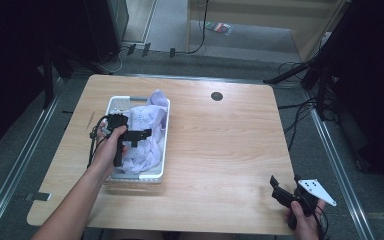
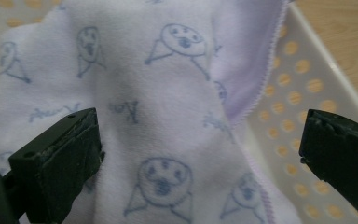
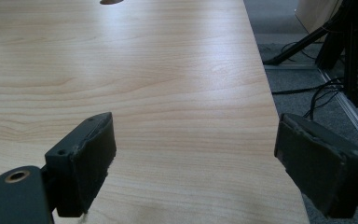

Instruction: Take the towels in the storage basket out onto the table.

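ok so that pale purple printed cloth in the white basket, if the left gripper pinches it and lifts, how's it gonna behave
The cloth lies crumpled and folded in the white basket, so it is probably floppy and would drape and hang from the left gripper, whose jaws stand open over it. Its soft, fuzzy look suggests it is light and not slippery. One corner lies over the basket's rim and might drag.

The desk (image 1: 220, 145) was smooth, pale wood-grain; in the perforated white plastic basket (image 1: 164, 150) lay soft, matt printed cloth (image 2: 168, 93).
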Motion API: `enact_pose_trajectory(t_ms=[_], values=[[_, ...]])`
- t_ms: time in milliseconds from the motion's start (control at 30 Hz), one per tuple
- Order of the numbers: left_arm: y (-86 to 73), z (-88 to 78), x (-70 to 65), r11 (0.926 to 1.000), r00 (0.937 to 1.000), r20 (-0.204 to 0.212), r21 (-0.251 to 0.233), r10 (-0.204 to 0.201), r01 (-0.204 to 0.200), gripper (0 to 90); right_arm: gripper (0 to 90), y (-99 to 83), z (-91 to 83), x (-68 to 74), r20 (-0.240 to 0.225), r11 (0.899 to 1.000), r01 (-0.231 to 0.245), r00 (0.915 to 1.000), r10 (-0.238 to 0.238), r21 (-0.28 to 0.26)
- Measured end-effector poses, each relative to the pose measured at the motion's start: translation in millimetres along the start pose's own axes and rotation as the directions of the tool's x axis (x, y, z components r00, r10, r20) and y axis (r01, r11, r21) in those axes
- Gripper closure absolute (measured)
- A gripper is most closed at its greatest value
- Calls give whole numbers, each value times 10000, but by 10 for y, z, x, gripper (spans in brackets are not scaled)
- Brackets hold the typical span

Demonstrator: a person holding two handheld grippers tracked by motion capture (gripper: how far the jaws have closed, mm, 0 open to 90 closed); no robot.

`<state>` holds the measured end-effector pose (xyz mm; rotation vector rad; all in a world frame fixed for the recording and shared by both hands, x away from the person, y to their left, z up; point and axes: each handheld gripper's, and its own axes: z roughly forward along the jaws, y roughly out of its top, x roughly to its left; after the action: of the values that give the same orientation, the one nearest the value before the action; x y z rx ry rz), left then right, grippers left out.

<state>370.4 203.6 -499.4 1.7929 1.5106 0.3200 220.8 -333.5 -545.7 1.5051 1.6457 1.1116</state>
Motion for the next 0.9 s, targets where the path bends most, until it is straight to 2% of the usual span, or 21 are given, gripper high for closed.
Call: enact_pose_trajectory(t_ms=[67, 100, 200, 300, 367, 400, 467, 567, 600, 667, 833, 900], values=[[3, 58, -26, 9995, 9990, -339, 171, 288, -283, 0, 126, 0, 1, 0, -1, 10000, -7, 10000, 7, 2], [3, 82, -44, 9987, 9966, -662, 166, 484, -474, 0, 126, 0, 0, 0, -6, 10000, 0, 10000, 0, 1], [-8, 148, -72, 9932, 9849, -1296, 327, 1148, -1115, 0, 126, 0, -1, 0, -11, 10000, 4, 10000, -4, -7], [-57, 281, -81, 9895, 9792, -1549, 808, 1312, -1198, 0, 126, 0, -1, 0, -17, 10000, -1, 10000, 1, -4], [-88, 347, -72, 9858, 9726, -1784, 1034, 1489, -1320, 0, 126, -1, -1, 0, -20, 10000, -7, 10000, 7, -14], [-105, 386, -71, 9835, 9670, -2009, 1214, 1568, -1342, 0, 126, 0, -1, -1, -20, 10000, 0, 10000, 0, -18], [-117, 405, -77, 9816, 9631, -2122, 1300, 1652, -1397, 0, 126, -1, -1, -1, -17, 10000, -6, 10000, 6, -20], [-144, 416, -84, 9760, 9565, -2133, 1312, 1992, -1740, 0, 126, -1, -1, -1, -20, 10000, -13, 10000, 13, -17], [-166, 411, -65, 9735, 9567, -1977, 1252, 2135, -1914, 0, 126, -1, -1, 0, -21, 10000, -7, 10000, 7, -12], [-183, 415, -51, 9737, 9571, -1937, 1159, 2156, -1959, 0, 126, -1, -1, 1, -13, 10000, 6, 10000, -6, -11], [-184, 423, -49, 9756, 9590, -1961, 1204, 2047, -1837, 2, 126, 0, 1, 1, 12, 10000, 18, 10000, -18, 9], [-181, 405, -39, 9760, 9598, -1961, 1244, 2008, -1787, 31, 126, -1, 0, 1, 24, 10000, 13, 10000, -13, -1]])
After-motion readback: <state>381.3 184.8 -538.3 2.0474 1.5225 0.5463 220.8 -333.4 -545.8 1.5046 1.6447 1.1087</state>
